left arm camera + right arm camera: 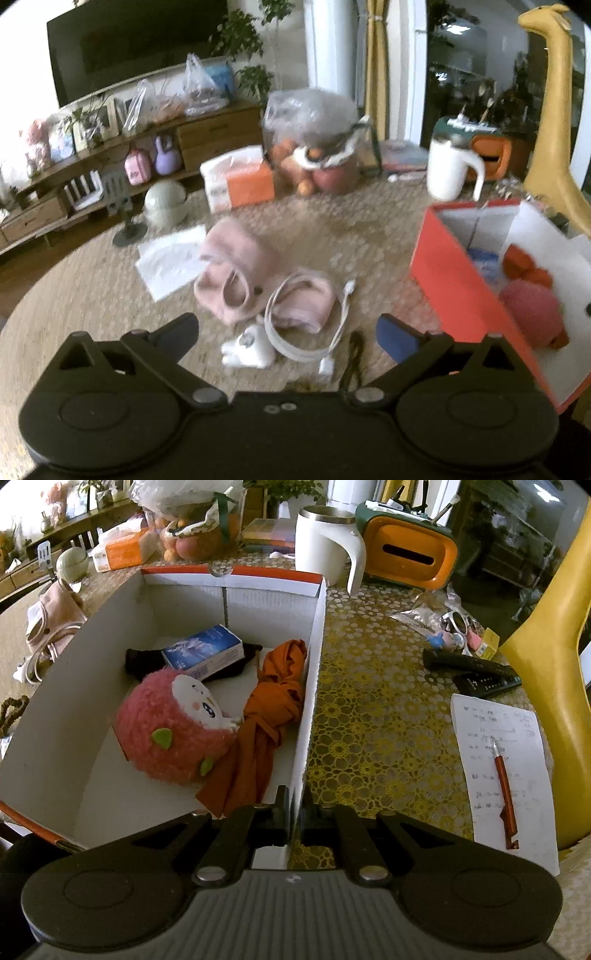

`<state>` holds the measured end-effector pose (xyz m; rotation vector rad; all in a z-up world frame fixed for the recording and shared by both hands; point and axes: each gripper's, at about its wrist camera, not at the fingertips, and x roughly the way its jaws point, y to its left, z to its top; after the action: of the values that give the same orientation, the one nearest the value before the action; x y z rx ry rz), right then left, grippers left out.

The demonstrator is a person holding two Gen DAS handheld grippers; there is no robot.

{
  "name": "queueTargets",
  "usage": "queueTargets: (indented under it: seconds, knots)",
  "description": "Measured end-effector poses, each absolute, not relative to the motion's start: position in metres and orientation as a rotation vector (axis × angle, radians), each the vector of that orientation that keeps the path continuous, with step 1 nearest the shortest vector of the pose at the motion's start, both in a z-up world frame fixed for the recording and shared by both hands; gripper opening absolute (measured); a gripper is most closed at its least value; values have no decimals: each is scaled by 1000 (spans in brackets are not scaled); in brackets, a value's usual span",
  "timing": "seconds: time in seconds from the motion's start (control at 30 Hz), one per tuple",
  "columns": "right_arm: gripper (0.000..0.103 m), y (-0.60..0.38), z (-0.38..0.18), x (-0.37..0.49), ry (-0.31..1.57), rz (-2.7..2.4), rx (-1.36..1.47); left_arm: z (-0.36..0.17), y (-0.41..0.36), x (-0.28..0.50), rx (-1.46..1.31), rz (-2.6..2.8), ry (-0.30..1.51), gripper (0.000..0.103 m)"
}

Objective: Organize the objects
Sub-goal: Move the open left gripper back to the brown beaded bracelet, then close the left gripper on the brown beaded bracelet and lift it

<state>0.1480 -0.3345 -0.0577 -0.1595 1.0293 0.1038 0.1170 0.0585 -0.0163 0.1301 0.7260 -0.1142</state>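
My left gripper [286, 326] stands wide open over the table with nothing between its fingers. Just beyond it lie a white charger [247, 349], a coiled white cable [310, 325], a pink cloth pouch [236, 273] and a dark cord [354, 363]. To the right is the red box [454, 288] with white inside. My right gripper [294, 805] is shut on the box's near right wall [314, 664]. Inside the box are a pink plush toy [173, 727], a knotted orange cloth [273, 716] and a small blue carton [207, 650] on something black.
A white mug [325, 542], an orange tissue holder [410, 554], a bag of fruit [314, 147] and a tissue pack [240, 177] stand at the table's far side. Right of the box lie remotes [476, 668], sunglasses [458, 622] and a paper with a red pen [504, 775].
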Motion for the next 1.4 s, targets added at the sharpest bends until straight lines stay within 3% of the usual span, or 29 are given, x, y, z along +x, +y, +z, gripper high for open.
queueTargets:
  seconds: [0.7,1.0,1.1,1.27,1.33,1.4]
  knots:
    - [5,-329,-59,147,1027,96,-204,-112,106,124,139,-25,850,94]
    - [6,-329,-60,147,1028,94,-207,-124,101,130,116,-63,880,76]
    - [6,-329,-60,147,1030,94,-206,-123,101,133,91,-83,885,64]
    - [6,-329,-60,147,1030,95,-207,-121,96,134,78,-132,889,30]
    - [6,-329,-59,147,1031,95,-209,-121,92,134,87,-142,891,26]
    - [6,-329,-59,147,1031,95,-208,-120,92,135,85,-141,894,15]
